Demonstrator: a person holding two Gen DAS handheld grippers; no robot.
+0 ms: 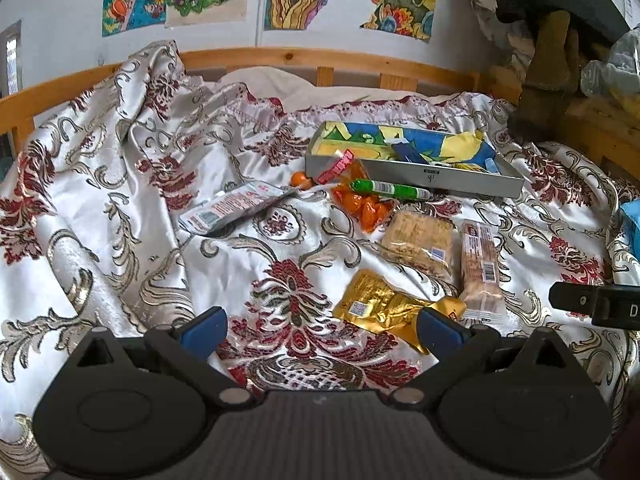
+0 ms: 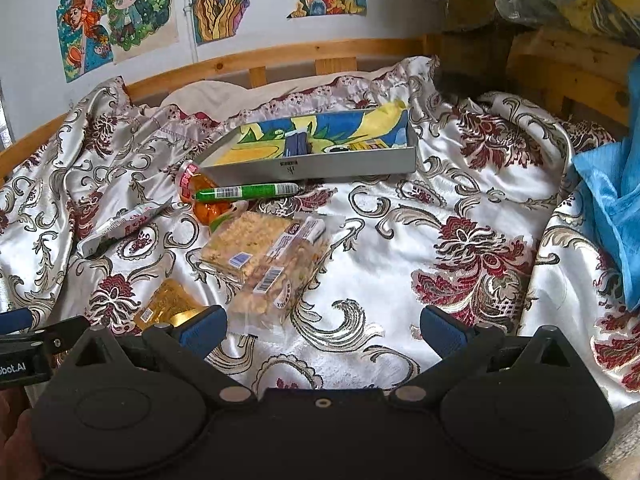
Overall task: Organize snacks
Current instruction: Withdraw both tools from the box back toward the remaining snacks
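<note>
Left gripper (image 1: 322,330) jaws spread wide, empty, gold packet (image 1: 384,304) just beside one pad. Right gripper (image 2: 323,330) same: wide, empty. Snacks lie on the bedspread (image 2: 400,220) in front of grey box (image 2: 320,162).

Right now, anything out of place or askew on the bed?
Yes. Most snacks lie loose on the bedspread, outside the grey box. The green tube lies across an orange candy bag by the box front. Nothing looks spilled or torn.

Blue cloth (image 2: 608,216) — cut off, right edge.
</note>
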